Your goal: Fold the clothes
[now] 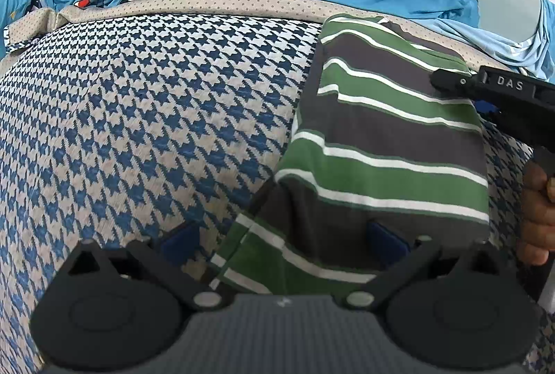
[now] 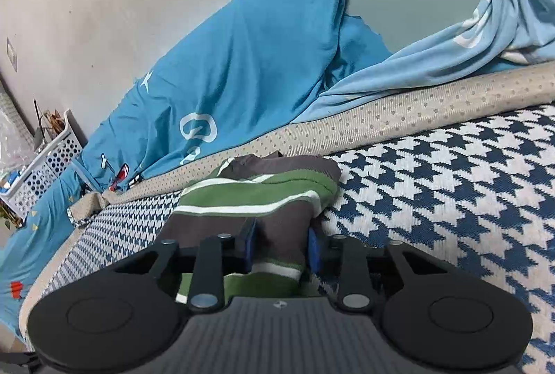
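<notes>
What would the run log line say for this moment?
task: fold clothes | striped garment: partly folded on houndstooth mat | right tongs: pinching its edge | left tongs: open

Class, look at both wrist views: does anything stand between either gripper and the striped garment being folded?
Nothing visible does. The striped garment already sits between the right gripper's blue pads, and one edge lies between the open fingers of the left gripper on the houndstooth mat.
</notes>
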Tool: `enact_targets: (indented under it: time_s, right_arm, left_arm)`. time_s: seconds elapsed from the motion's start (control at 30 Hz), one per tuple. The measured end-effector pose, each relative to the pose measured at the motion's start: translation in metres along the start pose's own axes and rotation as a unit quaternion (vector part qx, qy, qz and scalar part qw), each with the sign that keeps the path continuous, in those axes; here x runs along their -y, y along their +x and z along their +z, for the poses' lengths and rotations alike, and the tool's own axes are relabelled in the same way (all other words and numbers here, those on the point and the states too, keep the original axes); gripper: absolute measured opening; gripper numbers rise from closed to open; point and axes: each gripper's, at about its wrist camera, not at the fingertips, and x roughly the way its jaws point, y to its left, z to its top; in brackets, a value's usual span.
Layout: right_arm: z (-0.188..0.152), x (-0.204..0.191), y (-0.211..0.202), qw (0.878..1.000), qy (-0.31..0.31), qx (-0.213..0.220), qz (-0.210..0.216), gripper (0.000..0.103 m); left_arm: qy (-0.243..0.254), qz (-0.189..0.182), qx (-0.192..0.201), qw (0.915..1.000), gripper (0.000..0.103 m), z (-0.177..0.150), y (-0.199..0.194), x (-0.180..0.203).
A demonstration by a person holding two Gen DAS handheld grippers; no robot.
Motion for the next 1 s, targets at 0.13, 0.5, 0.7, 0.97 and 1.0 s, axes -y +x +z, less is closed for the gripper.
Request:
enact_targets:
  time_s: [0.13, 0.5, 0.7, 0.97, 1.0]
  right_arm:
    - [0.001, 0.007, 0.004, 0.999, 0.036, 0.004, 0.013, 0.022]
    - [0.003, -0.006, -0.005, 0.998, 0.046, 0.015, -0.025, 0.010]
    - [0.008, -0.016, -0.023, 0.998, 0.024, 0.035, -0.056, 0.010]
    - [0.013, -0.007, -0.050, 0.993, 0.025, 0.057, -0.103, 0.010]
    - [0.014, -0.005, -0.053, 0.992, 0.024, 0.060, -0.109, 0.010]
  left_arm:
    - [0.001, 0.000, 0.001, 1.0000, 0.103, -0.001, 0.000, 0.000]
    - [0.003, -0.002, 0.003, 1.0000, 0.103, 0.000, -0.001, 0.001]
    - [0.012, -0.021, 0.011, 0.9996, 0.103, -0.002, -0.004, 0.005]
    - [0.043, -0.060, 0.026, 0.9969, 0.103, -0.010, -0.010, 0.017]
    - [0.044, -0.067, 0.025, 0.9965, 0.103, -0.011, -0.010, 0.018]
